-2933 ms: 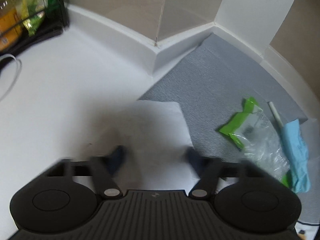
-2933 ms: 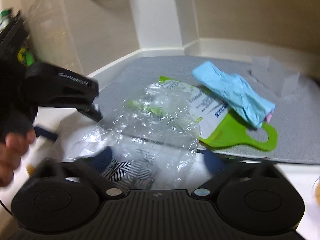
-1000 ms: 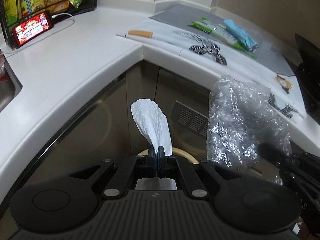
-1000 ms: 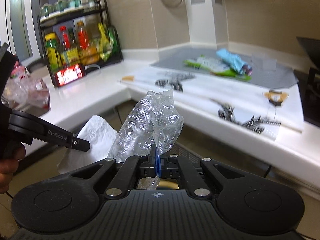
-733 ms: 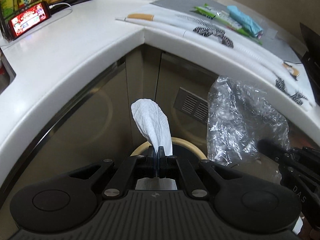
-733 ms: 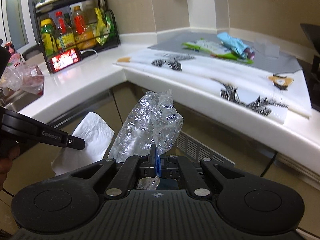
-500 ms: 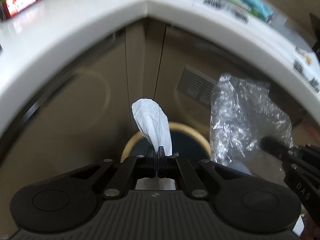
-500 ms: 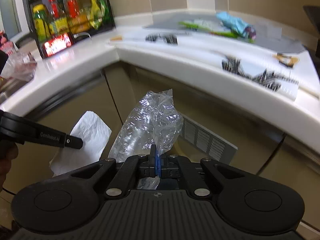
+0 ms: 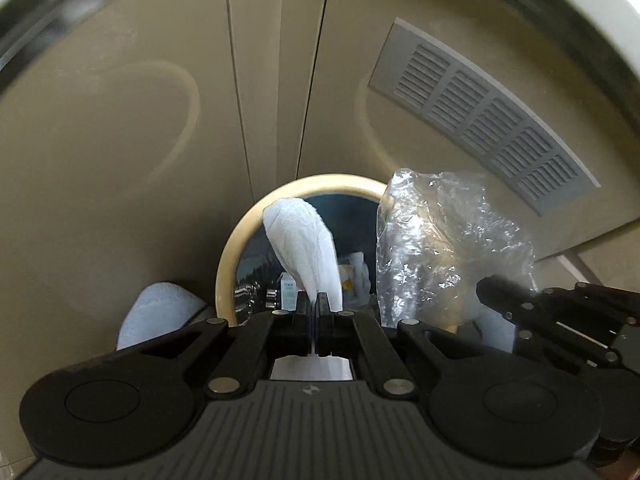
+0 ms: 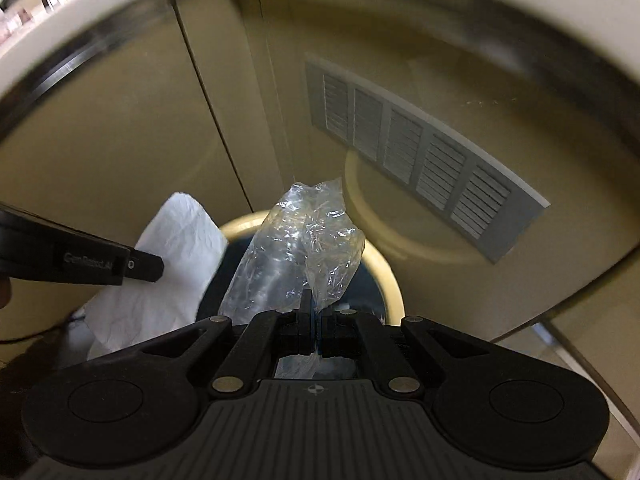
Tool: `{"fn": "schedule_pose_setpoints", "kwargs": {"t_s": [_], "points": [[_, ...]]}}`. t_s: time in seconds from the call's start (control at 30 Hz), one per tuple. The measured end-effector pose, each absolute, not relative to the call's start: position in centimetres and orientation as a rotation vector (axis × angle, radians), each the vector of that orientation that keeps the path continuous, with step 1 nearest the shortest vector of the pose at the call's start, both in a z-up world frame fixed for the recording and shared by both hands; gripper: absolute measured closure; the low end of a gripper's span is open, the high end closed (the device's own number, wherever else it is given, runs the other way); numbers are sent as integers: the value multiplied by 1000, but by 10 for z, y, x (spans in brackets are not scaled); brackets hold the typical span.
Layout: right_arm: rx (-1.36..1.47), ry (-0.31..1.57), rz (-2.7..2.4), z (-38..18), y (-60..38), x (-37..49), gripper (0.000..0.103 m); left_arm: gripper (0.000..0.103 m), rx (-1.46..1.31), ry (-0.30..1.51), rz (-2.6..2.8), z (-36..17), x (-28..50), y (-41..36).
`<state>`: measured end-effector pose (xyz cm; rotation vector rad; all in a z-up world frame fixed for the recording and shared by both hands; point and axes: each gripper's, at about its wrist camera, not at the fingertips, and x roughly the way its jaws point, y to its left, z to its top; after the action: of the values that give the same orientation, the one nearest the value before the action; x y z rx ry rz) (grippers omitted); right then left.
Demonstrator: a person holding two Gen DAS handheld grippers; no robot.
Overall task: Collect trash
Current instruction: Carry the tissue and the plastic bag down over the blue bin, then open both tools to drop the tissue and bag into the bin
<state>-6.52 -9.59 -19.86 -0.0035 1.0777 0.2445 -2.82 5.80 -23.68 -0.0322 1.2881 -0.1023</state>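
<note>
both grippers (image 9: 311,304) pinch trash (image 9: 300,240) over bin (image 9: 228,256).

Tissue (image 9: 300,248): white, faintly quilted, centre of frame. Plastic wrap (image 9: 440,240): clear, crinkled with white glints, right of centre. Bin (image 9: 228,264): cream rim, dark interior, lower centre. Cabinet doors (image 9: 120,140): glossy beige, dark seams, filling the background. Vent grille (image 9: 480,116): grey, slatted, upper right. Left gripper (image 9: 311,312): black, ribbed base. Right gripper (image 10: 314,316): black, blue trim between the fingers.
</note>
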Motion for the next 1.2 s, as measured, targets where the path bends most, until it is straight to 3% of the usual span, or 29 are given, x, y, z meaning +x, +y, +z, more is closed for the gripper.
{"fn": "schedule_pose_setpoints", "kwargs": {"t_s": [0.4, 0.7, 0.77, 0.8, 0.83, 0.87, 0.9, 0.97, 1.03, 1.2], "points": [[9, 1249, 231, -252, -80, -35, 101, 102, 18, 1384, -88, -285, -4, 48], [37, 1277, 170, -267, -78, -21, 100, 102, 49, 1446, -68, -321, 4, 40], [36, 1281, 166, -268, -78, -21, 96, 102, 46, 1446, -66, -325, 0, 40], [35, 1285, 159, -268, -77, -21, 87, 102, 47, 1443, -66, -326, 1, 40], [36, 1285, 150, -269, -80, -20, 69, 94, 47, 1438, -70, -323, 1, 39], [39, 1280, 143, -265, -80, -23, 56, 75, 45, 1433, -78, -322, 1, 40], [43, 1271, 137, -263, -80, -23, 37, 66, 44, 1421, -81, -319, 0, 41], [36, 1256, 105, -261, -86, -24, 36, 32, 72, 1380, -50, -312, -2, 41], [44, 1237, 97, -252, -91, -25, 36, 15, 90, 1352, -26, -306, -4, 43], [46, 1167, 121, -217, -98, -40, 23, 0, 71, 1323, -18, -278, -14, 50]]}}
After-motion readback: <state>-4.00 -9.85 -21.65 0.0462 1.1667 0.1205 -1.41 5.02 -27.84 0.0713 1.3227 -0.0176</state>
